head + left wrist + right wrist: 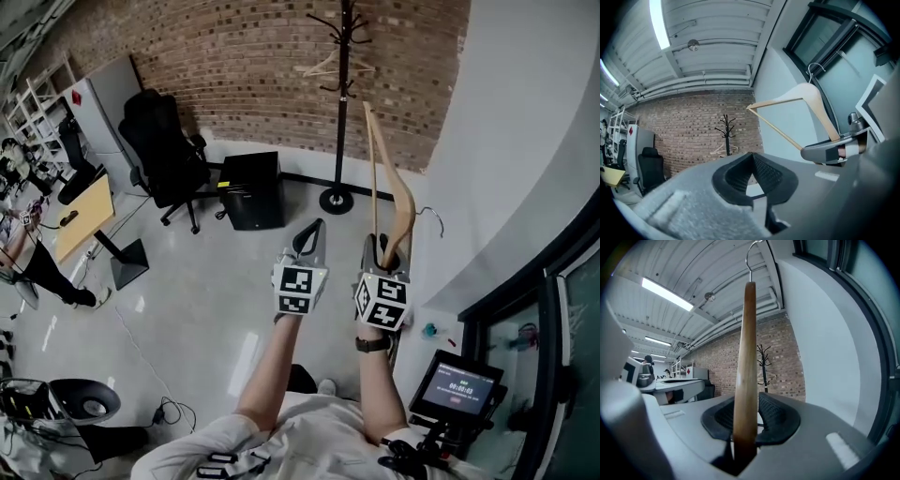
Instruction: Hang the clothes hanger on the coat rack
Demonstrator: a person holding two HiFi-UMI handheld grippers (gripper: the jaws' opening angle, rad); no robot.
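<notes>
A black coat rack [345,103] stands ahead against the brick wall, with a pale hanger [330,64] hung on one of its arms. My right gripper [382,248] is shut on the lower end of a wooden clothes hanger [386,187], which rises upright with its metal hook at the top. In the right gripper view the wooden hanger [746,343] stands between the jaws of the right gripper [745,404], and the coat rack [764,366] is far behind it. My left gripper [309,234] is level beside it, shut and empty. The left gripper view shows the left gripper [751,157], the wooden hanger [813,101] and the coat rack [726,133].
A black office chair [164,150] and a black cabinet [253,190] stand left of the rack. A curved white wall [506,141] and a glass partition [572,356] close the right side. A desk [82,216] and a person [37,262] are at far left, and a small screen [455,384] is at lower right.
</notes>
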